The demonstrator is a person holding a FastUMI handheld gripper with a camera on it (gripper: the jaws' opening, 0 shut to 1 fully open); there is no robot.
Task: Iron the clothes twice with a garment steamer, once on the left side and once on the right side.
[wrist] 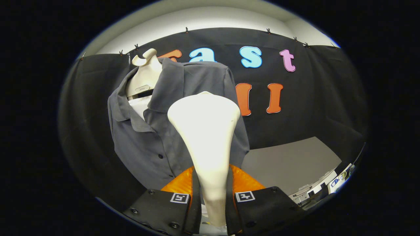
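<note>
Off to the left beyond my fingers, the grey shirt hangs on a pale mannequin, collar open and button placket facing me, so I judge I'm in an ironing pass with the head up near the chest. My gripper has both fingers clamped on the neck of the white garment steamer, whose wide head rises just ahead of them. Next I'd stroke it down one side, though it hides the placket; the grey tabletop lies rightward.
</note>
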